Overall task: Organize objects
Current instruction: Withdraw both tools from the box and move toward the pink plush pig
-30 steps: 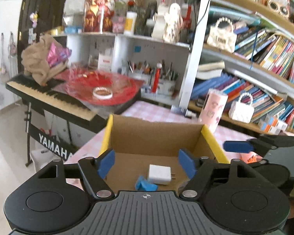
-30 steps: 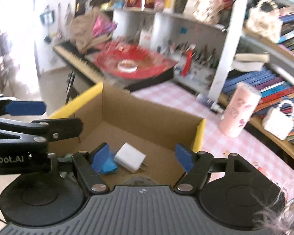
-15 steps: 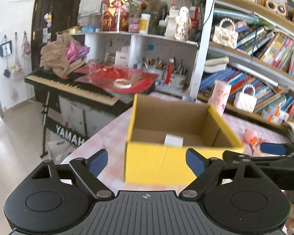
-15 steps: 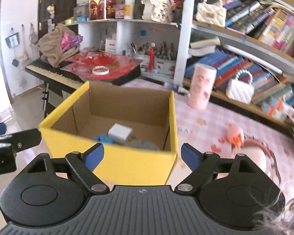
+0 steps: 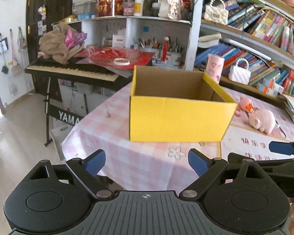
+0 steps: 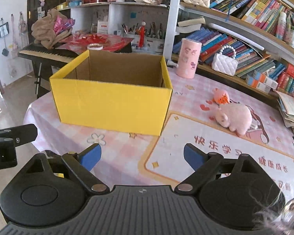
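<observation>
Both the left gripper [image 5: 146,161] and right gripper [image 6: 142,156] had just spread wide, empty, short of the yellow cardboard box [image 6: 115,101]. Between pickups, I'd say; next target looked like the pink plush pig [image 6: 235,118] right of the box, needing a reach and squeeze.

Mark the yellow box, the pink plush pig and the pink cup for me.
yellow box [image 6: 111,105], right wrist view, front wall.
pink plush pig [image 6: 237,117], right wrist view, its back.
pink cup [image 6: 188,58], right wrist view, its side.

Home: bookshelves [image 5: 254,45], keyboard piano [image 5: 74,72]

Black grippers [image 5: 147,163], blue-padded jaws.
</observation>
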`<state>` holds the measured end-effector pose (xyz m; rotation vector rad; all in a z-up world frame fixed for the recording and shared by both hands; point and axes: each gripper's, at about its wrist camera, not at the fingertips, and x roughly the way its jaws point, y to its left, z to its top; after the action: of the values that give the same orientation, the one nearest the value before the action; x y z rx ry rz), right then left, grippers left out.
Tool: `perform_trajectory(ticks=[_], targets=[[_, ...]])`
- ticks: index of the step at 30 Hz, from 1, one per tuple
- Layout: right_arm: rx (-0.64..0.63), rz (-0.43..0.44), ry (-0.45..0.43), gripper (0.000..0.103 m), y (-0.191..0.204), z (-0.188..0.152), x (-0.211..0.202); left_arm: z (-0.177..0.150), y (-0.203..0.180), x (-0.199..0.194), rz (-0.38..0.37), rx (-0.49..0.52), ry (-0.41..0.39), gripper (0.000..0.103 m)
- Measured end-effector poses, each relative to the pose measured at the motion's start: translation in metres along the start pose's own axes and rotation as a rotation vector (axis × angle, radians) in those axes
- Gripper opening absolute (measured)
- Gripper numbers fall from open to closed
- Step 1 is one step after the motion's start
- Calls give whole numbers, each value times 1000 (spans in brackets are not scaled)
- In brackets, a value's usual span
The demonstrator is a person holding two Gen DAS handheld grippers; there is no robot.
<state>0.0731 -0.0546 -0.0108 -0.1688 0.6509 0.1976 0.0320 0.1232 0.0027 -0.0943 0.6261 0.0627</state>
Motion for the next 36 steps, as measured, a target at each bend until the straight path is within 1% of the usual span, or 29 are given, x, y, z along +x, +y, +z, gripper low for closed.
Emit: perform_trajectory(ticks=[6,18,24,30,36], targets=[[39,-40,19,91,-9,-17,-11,-8,-9,-2,-32,21,14,96],[156,-180,45,91,-48,-42,-32,-12,-51,6,-175,126,50,97],[217,-246,60,92,-69,-50,-39,-14,-69,9,-230,162,66,97],[254,-286,75,92,-85,-55,-41,-14,-83,13,-256,180,75,97],[267,-302,80,93,-99,-55,-38,-12,-97,22,-270,188,90,97]])
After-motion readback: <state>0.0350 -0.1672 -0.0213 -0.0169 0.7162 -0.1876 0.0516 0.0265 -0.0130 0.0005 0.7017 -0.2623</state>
